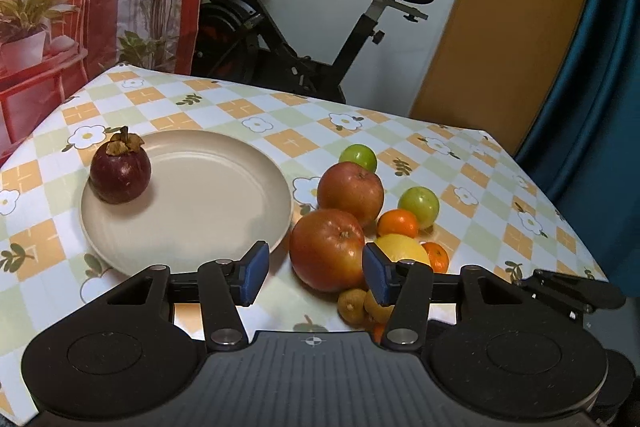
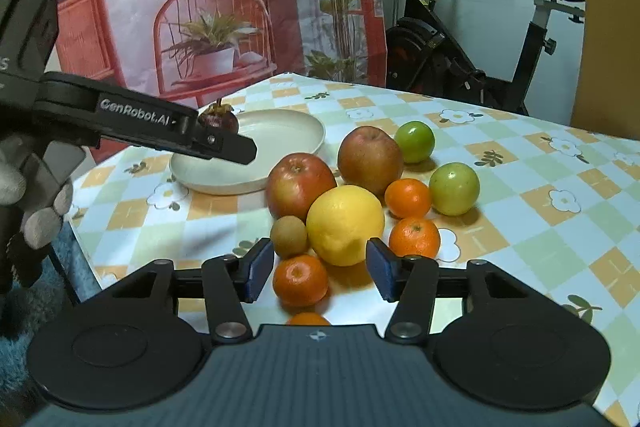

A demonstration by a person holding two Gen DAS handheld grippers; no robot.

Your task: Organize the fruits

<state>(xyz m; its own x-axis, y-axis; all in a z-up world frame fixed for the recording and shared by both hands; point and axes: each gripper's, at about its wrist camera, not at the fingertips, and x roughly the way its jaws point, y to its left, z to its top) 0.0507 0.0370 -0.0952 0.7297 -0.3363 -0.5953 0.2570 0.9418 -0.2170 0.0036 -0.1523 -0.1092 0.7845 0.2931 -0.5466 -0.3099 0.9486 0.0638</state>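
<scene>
Beige plate [image 1: 180,211]: on table [image 1: 500,187]; mangosteen [image 1: 120,173] on its left rim.
Fruit pile: right of plate; nearest apple [image 1: 326,247] beside rim.
My left fingers [image 1: 256,267]: apart, grasping nothing.
My right fingers [image 2: 260,267]: apart, flanking tangerine [image 2: 300,279], pads clear.

The only full wording that reads is "GenRobot.AI" — white letters along the side of the black left gripper [image 2: 224,147], which reaches in from about nine o'clock in the right wrist view. At the far left edge of that view, on the black block [image 2: 28,23] above the same gripper, a lone pale "S" shows — the rest of that word is cut off. The left wrist view carries no readable text, and nothing on the fruit, plate or cloth bears lettering.
</scene>
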